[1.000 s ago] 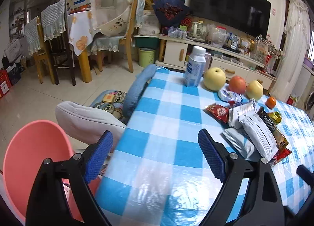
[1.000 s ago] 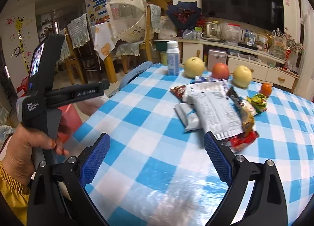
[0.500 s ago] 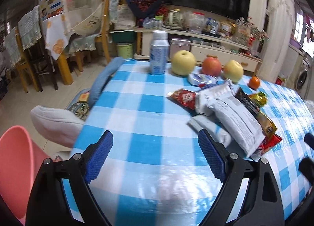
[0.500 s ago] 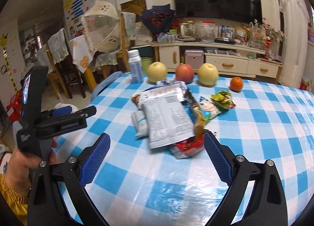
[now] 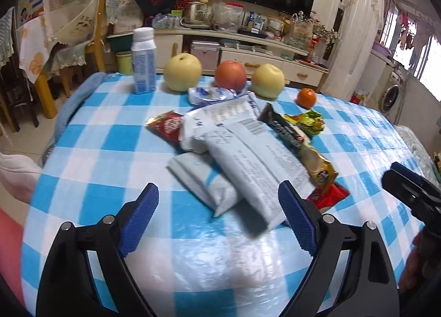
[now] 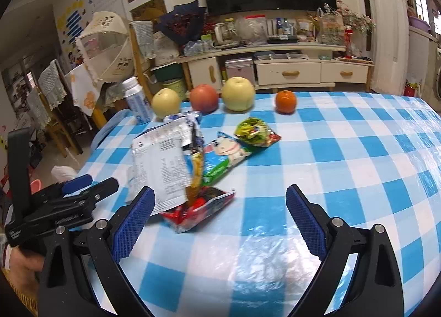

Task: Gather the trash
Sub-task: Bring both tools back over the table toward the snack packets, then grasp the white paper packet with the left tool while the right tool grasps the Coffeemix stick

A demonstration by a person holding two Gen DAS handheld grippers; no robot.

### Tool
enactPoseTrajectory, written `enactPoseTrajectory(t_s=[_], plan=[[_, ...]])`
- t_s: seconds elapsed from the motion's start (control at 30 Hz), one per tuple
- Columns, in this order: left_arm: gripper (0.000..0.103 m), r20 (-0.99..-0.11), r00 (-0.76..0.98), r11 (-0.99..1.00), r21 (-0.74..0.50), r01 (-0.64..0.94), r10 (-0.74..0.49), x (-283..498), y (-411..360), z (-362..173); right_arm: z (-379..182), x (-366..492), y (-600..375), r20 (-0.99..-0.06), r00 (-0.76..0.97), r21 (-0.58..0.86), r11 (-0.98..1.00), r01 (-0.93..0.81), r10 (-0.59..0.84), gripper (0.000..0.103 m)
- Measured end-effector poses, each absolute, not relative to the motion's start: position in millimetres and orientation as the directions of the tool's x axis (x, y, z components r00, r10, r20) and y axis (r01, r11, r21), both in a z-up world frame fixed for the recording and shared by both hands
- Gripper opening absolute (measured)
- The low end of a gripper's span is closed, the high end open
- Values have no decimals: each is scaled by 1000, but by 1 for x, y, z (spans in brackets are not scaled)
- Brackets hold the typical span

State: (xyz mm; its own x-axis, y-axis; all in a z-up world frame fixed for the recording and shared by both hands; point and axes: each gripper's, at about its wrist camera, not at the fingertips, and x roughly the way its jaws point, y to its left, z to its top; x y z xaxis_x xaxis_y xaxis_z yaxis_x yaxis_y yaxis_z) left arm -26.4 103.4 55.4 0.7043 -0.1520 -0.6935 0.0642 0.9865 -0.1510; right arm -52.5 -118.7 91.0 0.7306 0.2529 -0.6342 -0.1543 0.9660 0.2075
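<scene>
left black gripper with blue pads [image 5: 217, 217]: wide, empty | right gripper [image 6: 220, 217]: wide, empty | heap of crinkled snack wrappers [image 5: 242, 151] lies on blue-white checked tablecloth [image 5: 110, 137], near both

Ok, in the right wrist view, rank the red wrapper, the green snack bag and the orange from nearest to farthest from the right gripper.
1. Red wrapper: just ahead of the right gripper, toward its left finger.
2. Green snack bag: mid-table, beyond the wrapper pile.
3. Orange: far edge, at the right end of the fruit row.
</scene>
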Motion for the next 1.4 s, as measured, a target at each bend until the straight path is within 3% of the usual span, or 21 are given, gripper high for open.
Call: enactPoseTrajectory(t_s=[0.3,0.33,0.4,0.47,0.53,0.73,1.17,1.4], plan=[[89,-697,703,984,-179,24,-144,-6,76,57,61,-8,-146,-639,654,463,882,-93,405,93],[89,-699,702,984,-177,18,-138,-3,73,58,58,-4,-147,-631,643,499,862,-92,434,84],[89,-711,694,987,-161,-5,-113,4,68,58,54,1,-145,-616,622,553,828,-94,483,75],[89,-721,685,986,-165,-23,-105,10,65,55,53,4,-143,-604,612,578,809,-104,510,74],[89,-729,678,986,-164,-40,-94,16,62,53,53,6,-137,-597,600,582,802,-132,532,60],[89,-747,661,990,-132,-54,-64,28,53,47,52,17,-118,-612,553,571,800,-185,565,38],[89,-770,638,995,-76,-58,-21,35,55,35,39,38,-116,-690,515,483,853,-196,509,36],[89,-779,619,987,-155,-42,-96,36,48,38,38,37,-134,-696,535,486,862,-141,480,36]])
